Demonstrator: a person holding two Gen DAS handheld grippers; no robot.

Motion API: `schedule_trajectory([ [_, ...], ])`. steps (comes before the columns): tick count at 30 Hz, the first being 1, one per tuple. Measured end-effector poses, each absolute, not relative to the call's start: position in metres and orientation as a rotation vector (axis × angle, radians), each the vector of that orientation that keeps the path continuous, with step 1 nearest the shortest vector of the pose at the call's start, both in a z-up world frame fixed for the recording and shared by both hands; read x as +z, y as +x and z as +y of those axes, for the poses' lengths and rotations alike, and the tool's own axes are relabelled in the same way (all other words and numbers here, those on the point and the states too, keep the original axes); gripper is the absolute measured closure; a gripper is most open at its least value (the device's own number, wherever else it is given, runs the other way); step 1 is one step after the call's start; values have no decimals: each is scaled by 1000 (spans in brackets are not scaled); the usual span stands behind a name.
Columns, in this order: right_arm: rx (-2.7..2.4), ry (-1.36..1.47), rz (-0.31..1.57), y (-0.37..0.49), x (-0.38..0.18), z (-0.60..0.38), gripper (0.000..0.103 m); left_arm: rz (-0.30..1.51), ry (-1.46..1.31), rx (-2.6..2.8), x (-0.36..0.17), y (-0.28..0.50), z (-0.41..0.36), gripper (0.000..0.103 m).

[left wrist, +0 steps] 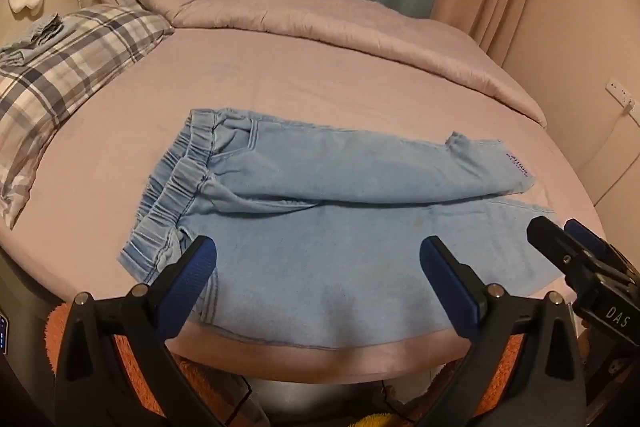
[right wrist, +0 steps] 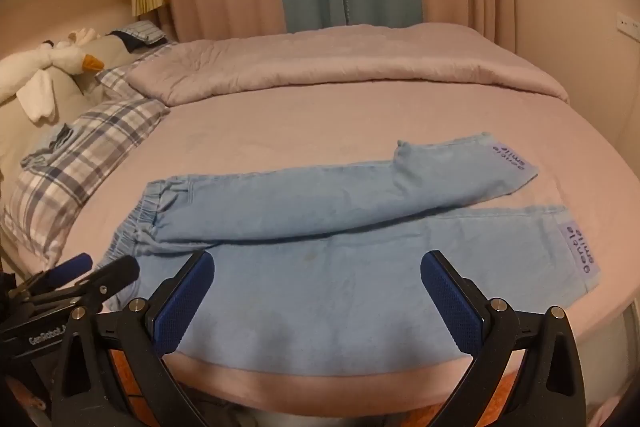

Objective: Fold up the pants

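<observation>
Pants (left wrist: 320,211) lengthwise left-right, waistband left

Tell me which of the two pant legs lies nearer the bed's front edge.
The lower leg, lying flat and straight along the bed's front edge. The other leg lies behind it and overlaps it near the crotch, its cuff angled away.
</observation>
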State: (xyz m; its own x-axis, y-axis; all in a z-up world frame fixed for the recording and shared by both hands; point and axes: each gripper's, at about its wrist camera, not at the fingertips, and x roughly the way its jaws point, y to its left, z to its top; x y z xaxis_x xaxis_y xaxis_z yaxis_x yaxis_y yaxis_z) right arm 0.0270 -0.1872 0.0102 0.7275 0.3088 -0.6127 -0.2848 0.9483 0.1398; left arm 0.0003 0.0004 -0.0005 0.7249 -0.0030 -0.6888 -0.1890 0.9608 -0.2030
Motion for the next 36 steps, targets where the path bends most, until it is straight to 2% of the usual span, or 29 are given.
schedule_trajectory([
  [24,321,50,702,32,9,-192,1,758,-384,56,-3,-1,6,2],
  [36,314,69,725,36,4,-197,1,760,-299,81,-2,-3,3,2],
])
